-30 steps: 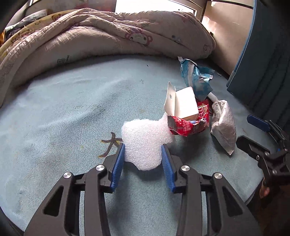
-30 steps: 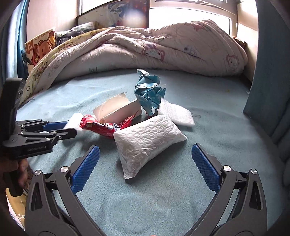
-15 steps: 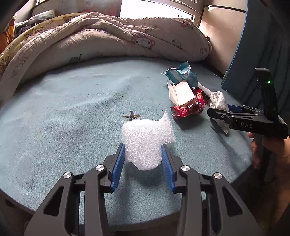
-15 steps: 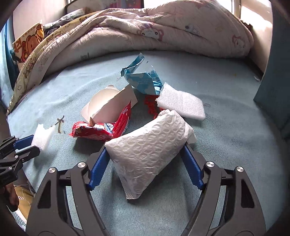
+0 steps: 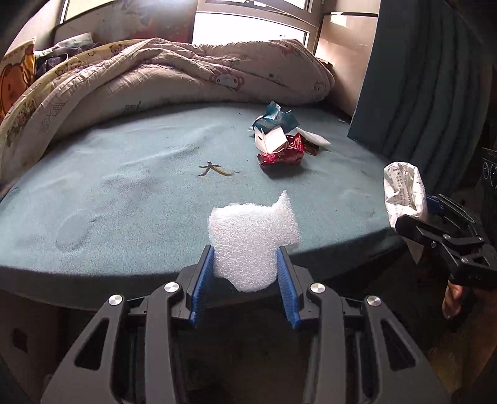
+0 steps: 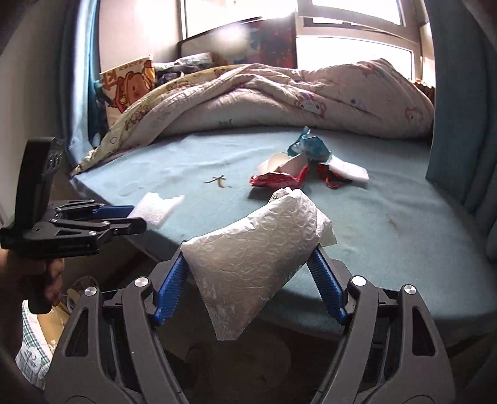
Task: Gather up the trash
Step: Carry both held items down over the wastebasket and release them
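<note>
The white foam piece point(image 5: 251, 242) sat pinched between the blue pads of the left claw point(image 5: 245, 273), held clear of the bed's near edge over the dark gap below. The bubble-wrap mailer point(image 6: 257, 251) was clamped in the right claw point(image 6: 248, 270), whose jaws had just been closing onto it; it hung tilted, its lower corner drooping past the fingers, also off the mattress edge. In the left wrist view the same mailer showed at the right, gripped by the right claw with a person's hand point(image 5: 453, 295) under it. The rest of the trash lay in a heap on the blue bed sheet point(image 5: 124, 186), well apart from both claws: a red snack wrapper point(image 6: 276, 180), an open white carton point(image 6: 279, 164) resting on it, a crumpled blue wrapper point(image 6: 310, 146) behind, and a white foam pad point(image 6: 348, 171) just beside them. A small brown scrap point(image 6: 217, 181) lay alone on the sheet. A rumpled quilt point(image 6: 279, 96) was bunched along the far side, beneath the window point(image 6: 351, 21)
</note>
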Available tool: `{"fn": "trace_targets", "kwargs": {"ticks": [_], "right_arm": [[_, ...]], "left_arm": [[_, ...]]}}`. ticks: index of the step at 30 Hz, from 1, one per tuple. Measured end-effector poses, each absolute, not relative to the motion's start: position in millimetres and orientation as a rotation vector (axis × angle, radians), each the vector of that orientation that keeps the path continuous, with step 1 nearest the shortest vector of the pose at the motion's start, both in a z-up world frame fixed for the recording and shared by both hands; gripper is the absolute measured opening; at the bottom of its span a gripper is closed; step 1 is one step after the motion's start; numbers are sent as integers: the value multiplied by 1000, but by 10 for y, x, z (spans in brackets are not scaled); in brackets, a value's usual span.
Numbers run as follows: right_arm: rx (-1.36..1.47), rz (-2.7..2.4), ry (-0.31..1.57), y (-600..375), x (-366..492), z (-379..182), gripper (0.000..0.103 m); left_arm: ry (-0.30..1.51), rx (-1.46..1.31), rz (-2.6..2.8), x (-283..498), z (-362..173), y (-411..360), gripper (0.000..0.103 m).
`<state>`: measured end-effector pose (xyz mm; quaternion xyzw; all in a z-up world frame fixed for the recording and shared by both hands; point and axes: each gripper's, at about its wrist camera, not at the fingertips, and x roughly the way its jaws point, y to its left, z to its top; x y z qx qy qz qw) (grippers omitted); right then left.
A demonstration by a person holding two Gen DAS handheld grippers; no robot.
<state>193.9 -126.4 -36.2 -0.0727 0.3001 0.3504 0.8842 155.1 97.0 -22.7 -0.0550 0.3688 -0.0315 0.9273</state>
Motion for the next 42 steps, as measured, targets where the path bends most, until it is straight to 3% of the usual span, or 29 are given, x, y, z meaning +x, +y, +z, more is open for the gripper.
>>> {"fn": "trace_targets", "kwargs": {"ticks": [9, 16, 24, 42], "right_arm": [[-195, 793, 662, -1503, 1144, -894, 70], [-170, 799, 781, -1659, 1024, -1652, 70], [-141, 781, 894, -1694, 1151, -2441, 70], [-133, 734, 1066, -1493, 1871, -3341, 70]], "left_arm": [[769, -103, -81, 850, -496, 707, 39], [874, -119, -92, 668, -1217, 521, 39], [989, -112, -155, 899, -2186, 292, 39], [1250, -157, -227, 1799, -3689, 199, 41]]}}
